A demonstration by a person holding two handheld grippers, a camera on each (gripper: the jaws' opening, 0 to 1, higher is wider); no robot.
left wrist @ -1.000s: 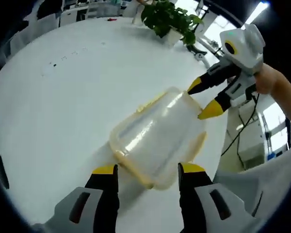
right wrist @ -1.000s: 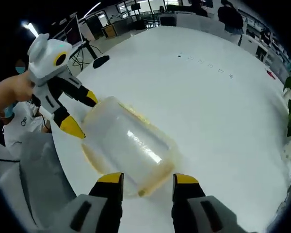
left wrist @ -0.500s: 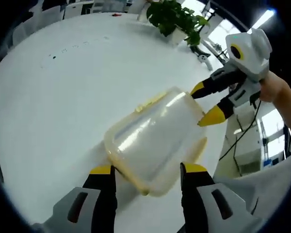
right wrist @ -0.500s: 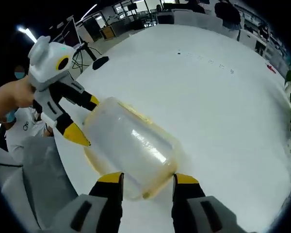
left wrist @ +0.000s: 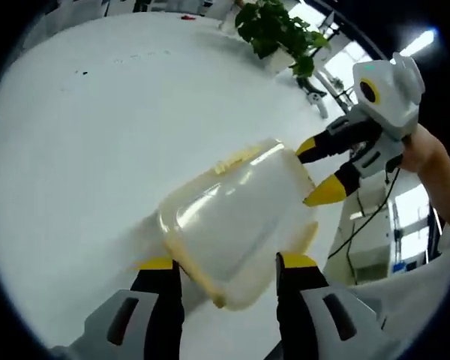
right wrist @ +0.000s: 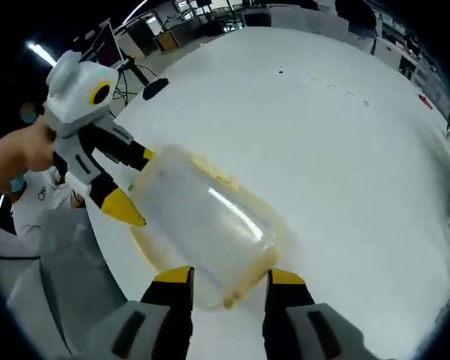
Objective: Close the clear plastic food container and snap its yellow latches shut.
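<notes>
At the bottom of the left gripper view, the left gripper stands with jaws spread at the near end of the clear plastic food container, which lies mid-frame on the white table. The right gripper, also parted, meets the container's far end at right, seemingly touching it. A potted plant sits at the top edge.

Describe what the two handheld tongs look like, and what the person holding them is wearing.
Both tongs match. The left tongs have two black jaws tipped in yellow, rising from grey housings with dark slots. Seen from the other side, the right tongs show pointed yellow tips, black-and-white linkages and a white rounded head with a yellow-ringed black circle. The same build shows in the right gripper view. The person wears a grey garment.
</notes>
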